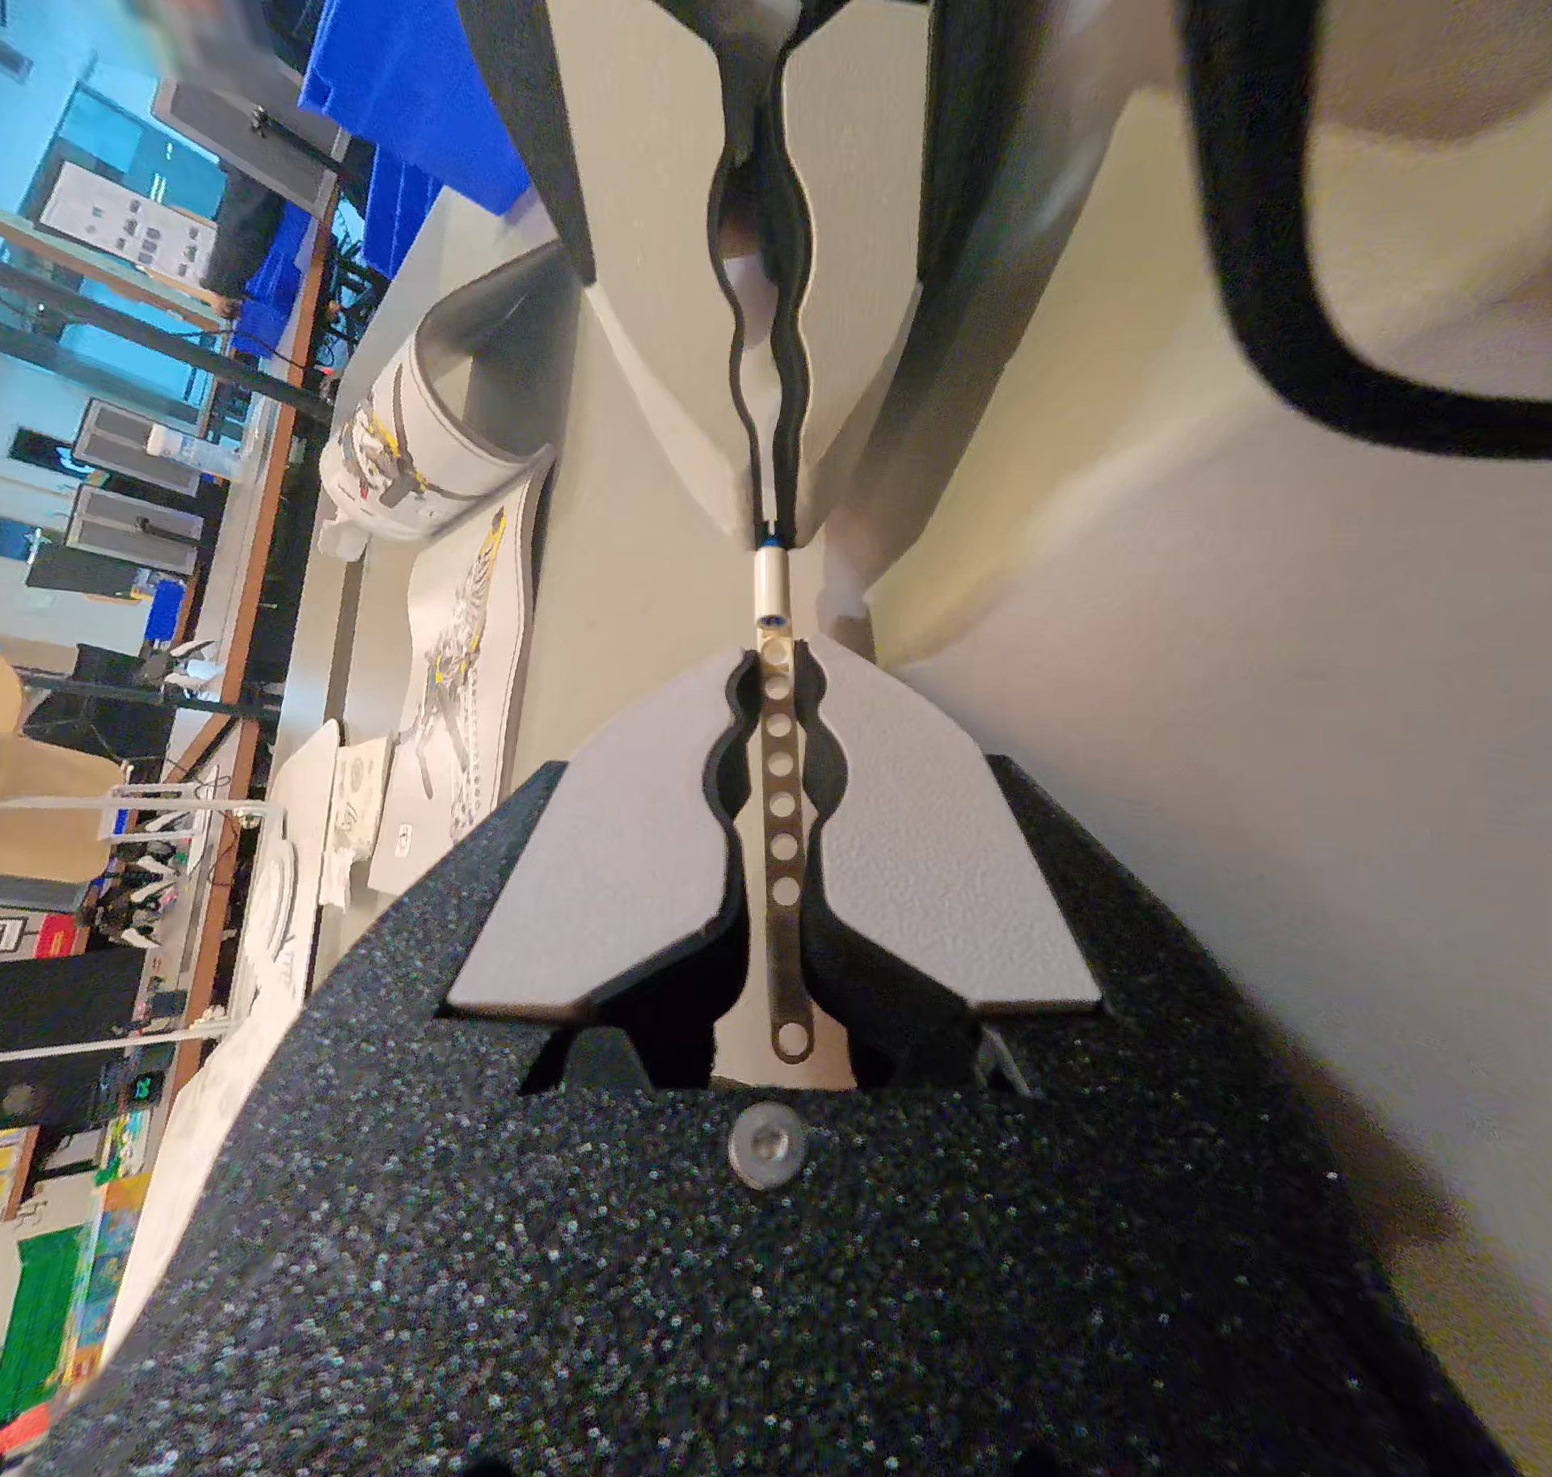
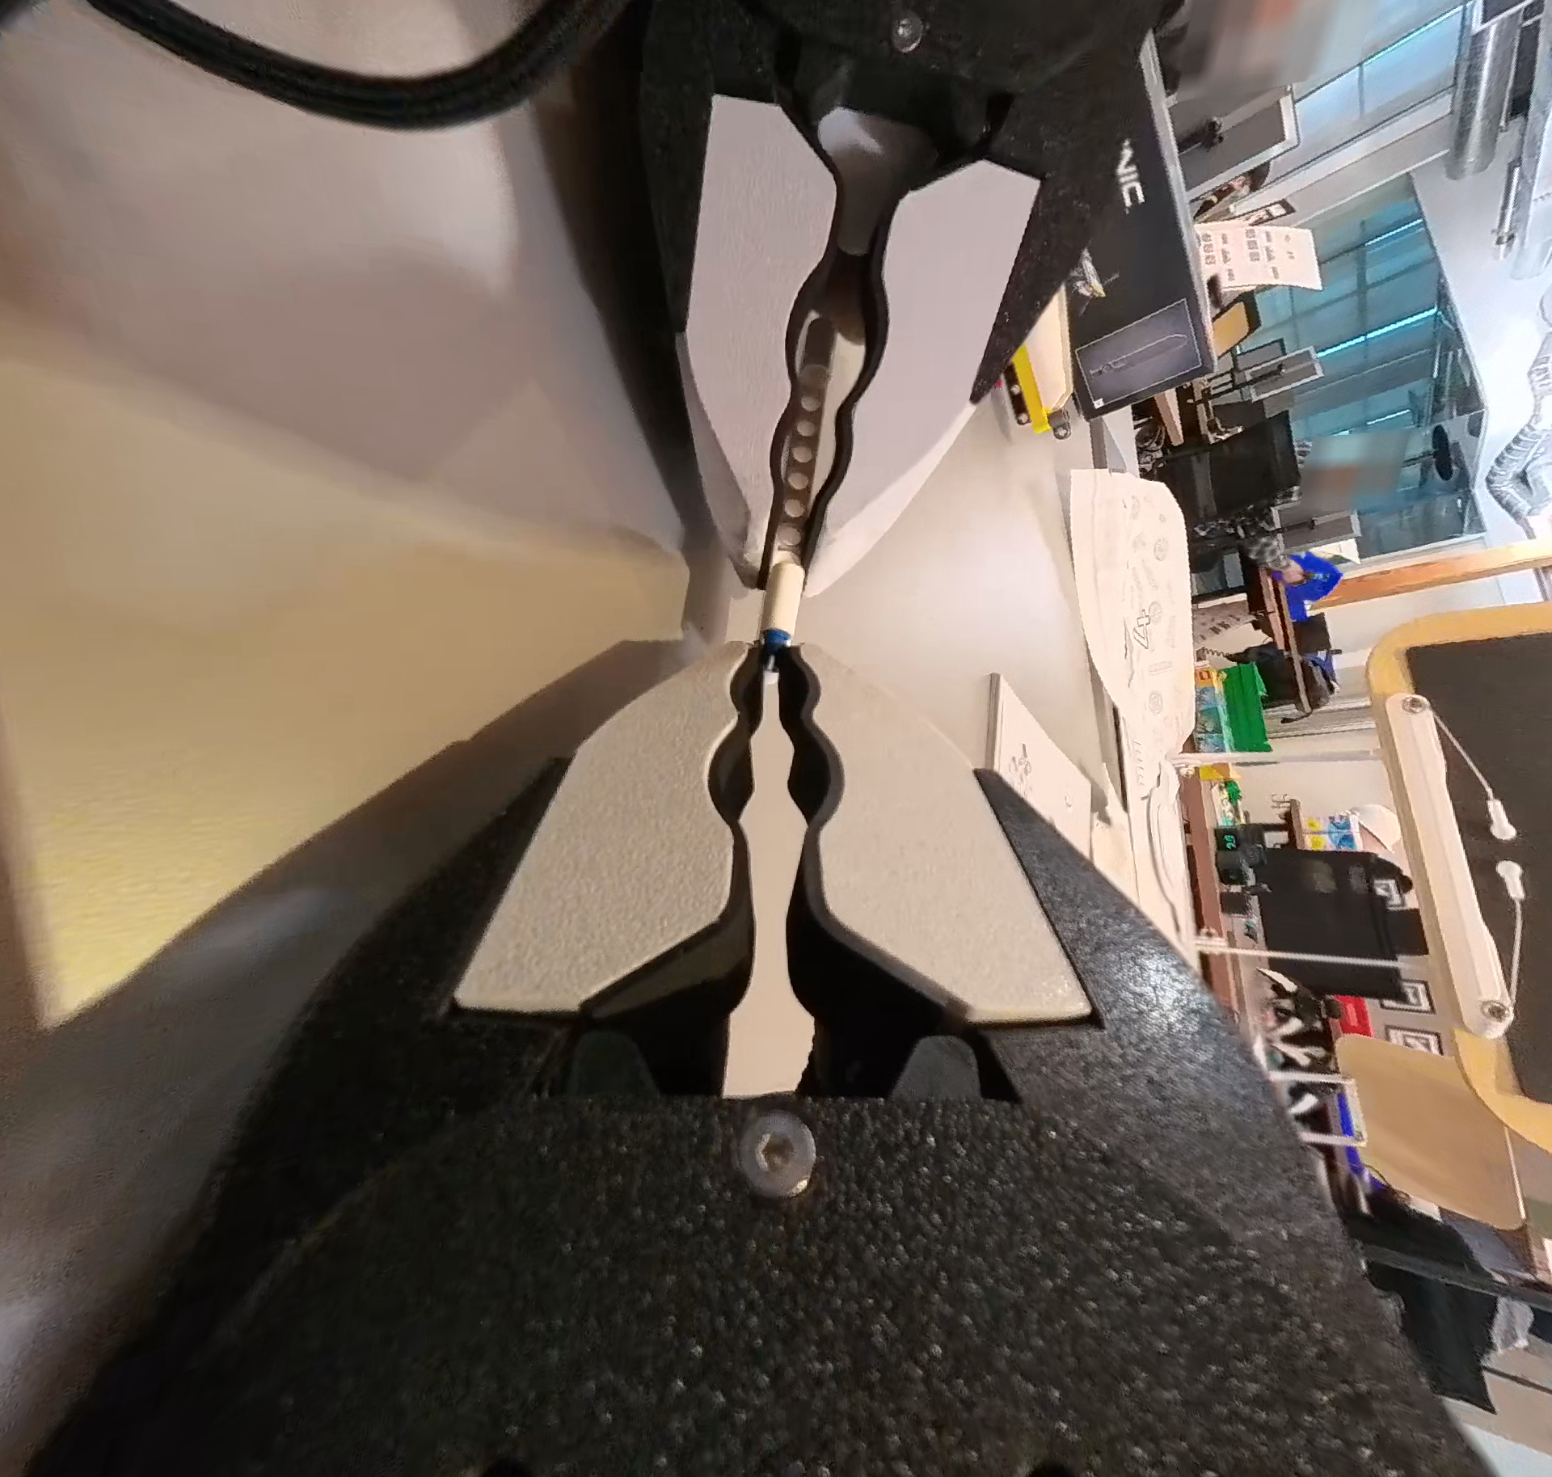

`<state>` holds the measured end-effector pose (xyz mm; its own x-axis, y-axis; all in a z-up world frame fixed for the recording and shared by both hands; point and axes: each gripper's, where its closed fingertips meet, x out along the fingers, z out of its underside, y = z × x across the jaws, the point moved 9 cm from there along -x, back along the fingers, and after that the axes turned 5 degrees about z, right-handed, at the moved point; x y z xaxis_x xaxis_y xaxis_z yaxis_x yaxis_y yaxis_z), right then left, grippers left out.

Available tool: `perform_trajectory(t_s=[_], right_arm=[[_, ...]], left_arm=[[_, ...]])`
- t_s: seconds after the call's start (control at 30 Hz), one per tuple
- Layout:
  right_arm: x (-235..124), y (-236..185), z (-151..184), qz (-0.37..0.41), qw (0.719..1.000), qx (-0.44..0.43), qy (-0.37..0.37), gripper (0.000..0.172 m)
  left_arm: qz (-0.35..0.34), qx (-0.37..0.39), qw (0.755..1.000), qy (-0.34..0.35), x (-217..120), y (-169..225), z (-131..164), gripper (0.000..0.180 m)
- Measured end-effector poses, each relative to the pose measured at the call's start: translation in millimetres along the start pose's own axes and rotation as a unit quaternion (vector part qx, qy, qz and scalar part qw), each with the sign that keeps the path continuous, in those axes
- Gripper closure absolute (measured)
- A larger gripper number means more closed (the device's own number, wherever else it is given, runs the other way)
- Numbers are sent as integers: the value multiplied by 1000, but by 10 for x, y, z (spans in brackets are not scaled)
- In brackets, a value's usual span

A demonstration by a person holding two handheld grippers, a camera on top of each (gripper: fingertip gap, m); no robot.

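Note:
In the left wrist view my left gripper (image 1: 777, 651) is shut on a thin white beam with a row of holes (image 1: 781, 807), held lengthwise between the pads. A short white tube (image 1: 773, 584) sits at the beam's far tip. A blue pin (image 1: 771, 531) comes out of the tube's far end into the tips of my right gripper (image 1: 773, 525), which faces mine. In the right wrist view my right gripper (image 2: 771, 660) is shut on the blue pin (image 2: 774, 640). The white tube (image 2: 781, 601) runs from the pin to the holed beam (image 2: 798, 462) in the left gripper (image 2: 777, 571).
Both grippers hover over a pale table (image 1: 1092, 765). Open building-instruction pages (image 1: 462, 639) and a curled page (image 1: 420, 429) lie to the left. A black cable (image 2: 336, 84) hangs nearby. A printed paper bag (image 2: 1134, 597) and a black box (image 2: 1150, 303) stand to the right. My left and right fingertips are right by each other.

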<state>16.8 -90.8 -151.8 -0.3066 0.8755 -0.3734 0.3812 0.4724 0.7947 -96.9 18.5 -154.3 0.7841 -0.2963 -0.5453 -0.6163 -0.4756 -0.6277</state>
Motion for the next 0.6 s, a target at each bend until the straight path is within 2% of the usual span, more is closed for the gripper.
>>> perform_trajectory(t_s=[0.17, 0.3, 0.47, 0.6], right_arm=[[-101, -25, 26, 2, 1000, 15, -3, 168], [-237, -43, 174, 13, 999, 23, -41, 168], [-306, -10, 209, 41, 996, 45, -60, 168], [-366, -26, 245, 65, 990, 67, -106, 168]], left_arm=[[1, 2, 1000, 13, 5, 26, -31, 171], [-9, -25, 1000, 5, -39, -17, 46, 171], [-10, -45, 999, 3, -2, -58, 32, 171], [4, -75, 997, 2, 32, -104, 20, 171]])
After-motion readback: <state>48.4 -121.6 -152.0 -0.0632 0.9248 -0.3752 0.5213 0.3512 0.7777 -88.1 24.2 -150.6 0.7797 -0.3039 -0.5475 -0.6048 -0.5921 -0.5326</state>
